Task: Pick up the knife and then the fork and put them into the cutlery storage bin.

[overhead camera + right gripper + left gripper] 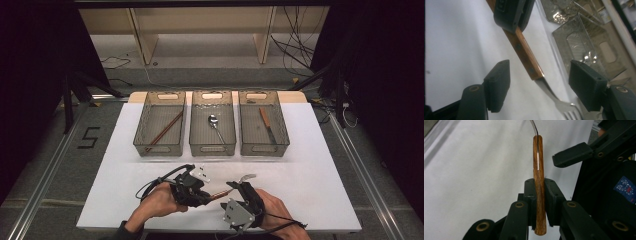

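In the high view, the left gripper [204,196] sits at the near edge of the white counter [310,165], in front of the middle bin [212,122], clamped on the wooden handle of a fork [218,195] that points toward the right gripper [239,186]. The right gripper is just beside it, its fingers apart around the fork's metal end. The middle bin holds a spoon [215,125]; the bin left of it [161,123] holds chopsticks [165,131], and the bin right of it [262,122] holds a knife [266,125]. In the left gripper view, the left gripper [539,202] has its fingers [530,195] pressed on both sides of the fork [539,182], whose handle rises upright over the counter [481,170]; one finger of the right gripper [571,157] stands apart to the handle's side. In the right gripper view, the right gripper [541,87] has its fingers [499,82] spread, not touching the fork [526,55]; the handle's end and the metal neck lie between them, the left gripper [511,12] gripping farther up.
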Action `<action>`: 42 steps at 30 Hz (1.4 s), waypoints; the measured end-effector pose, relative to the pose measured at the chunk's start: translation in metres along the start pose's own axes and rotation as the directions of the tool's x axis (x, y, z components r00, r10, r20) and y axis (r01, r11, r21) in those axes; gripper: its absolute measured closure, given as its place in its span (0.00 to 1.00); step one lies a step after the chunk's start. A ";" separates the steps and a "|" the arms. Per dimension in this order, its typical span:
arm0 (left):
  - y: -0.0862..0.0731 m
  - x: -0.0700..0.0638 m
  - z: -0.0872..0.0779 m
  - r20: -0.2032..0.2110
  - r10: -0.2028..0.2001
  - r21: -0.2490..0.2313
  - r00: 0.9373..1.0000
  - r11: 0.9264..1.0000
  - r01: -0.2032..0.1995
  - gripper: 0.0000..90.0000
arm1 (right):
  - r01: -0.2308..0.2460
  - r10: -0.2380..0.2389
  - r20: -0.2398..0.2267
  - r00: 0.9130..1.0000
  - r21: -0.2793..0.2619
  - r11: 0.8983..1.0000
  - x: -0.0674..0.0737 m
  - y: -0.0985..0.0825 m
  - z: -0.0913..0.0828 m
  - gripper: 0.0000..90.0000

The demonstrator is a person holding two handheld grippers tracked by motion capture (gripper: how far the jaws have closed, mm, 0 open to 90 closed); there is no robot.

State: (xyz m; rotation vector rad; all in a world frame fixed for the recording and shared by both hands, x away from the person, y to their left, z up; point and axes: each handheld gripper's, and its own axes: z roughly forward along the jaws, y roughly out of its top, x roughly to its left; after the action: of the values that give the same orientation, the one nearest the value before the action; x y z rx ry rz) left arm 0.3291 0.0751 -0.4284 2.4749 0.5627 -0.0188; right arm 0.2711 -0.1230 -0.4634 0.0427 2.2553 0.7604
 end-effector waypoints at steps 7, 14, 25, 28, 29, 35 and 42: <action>0.001 -0.002 -0.004 0.008 0.002 -0.006 1.000 1.000 -0.002 0.90 | 0.197 -0.199 0.040 0.979 0.042 0.980 0.009 0.002 0.006 0.47; 0.000 -0.002 -0.004 0.016 0.008 0.007 1.000 1.000 -0.008 0.90 | 0.247 -0.250 0.086 0.964 0.049 0.968 0.019 0.005 0.012 0.61; 0.000 -0.001 -0.005 0.025 0.002 0.015 1.000 1.000 -0.002 0.90 | 0.318 -0.323 0.102 0.941 0.066 0.946 0.022 0.004 0.013 0.81; -0.001 0.000 -0.006 0.031 -0.004 0.009 1.000 1.000 0.003 0.90 | 0.341 -0.348 0.110 0.931 0.076 0.937 0.024 0.004 0.014 0.84; -0.001 0.000 -0.006 0.034 -0.003 0.009 0.999 1.000 0.003 0.89 | 0.348 -0.356 0.115 0.928 0.078 0.934 0.025 0.004 0.014 0.84; -0.002 0.004 -0.011 0.024 -0.030 -0.004 0.999 1.000 0.030 0.80 | 0.373 -0.382 0.123 0.916 0.090 0.923 0.026 0.005 0.014 0.86; -0.006 0.013 -0.034 -0.006 -0.060 -0.104 0.998 0.993 0.059 0.53 | 0.360 -0.375 0.141 0.916 0.122 0.925 0.020 0.002 0.011 0.86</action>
State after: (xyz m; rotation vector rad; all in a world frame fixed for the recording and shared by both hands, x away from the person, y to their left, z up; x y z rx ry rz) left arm 0.3352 0.1034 -0.4056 2.3576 0.6258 -0.0021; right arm 0.2631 -0.1106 -0.4809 -0.2611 2.0575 0.4320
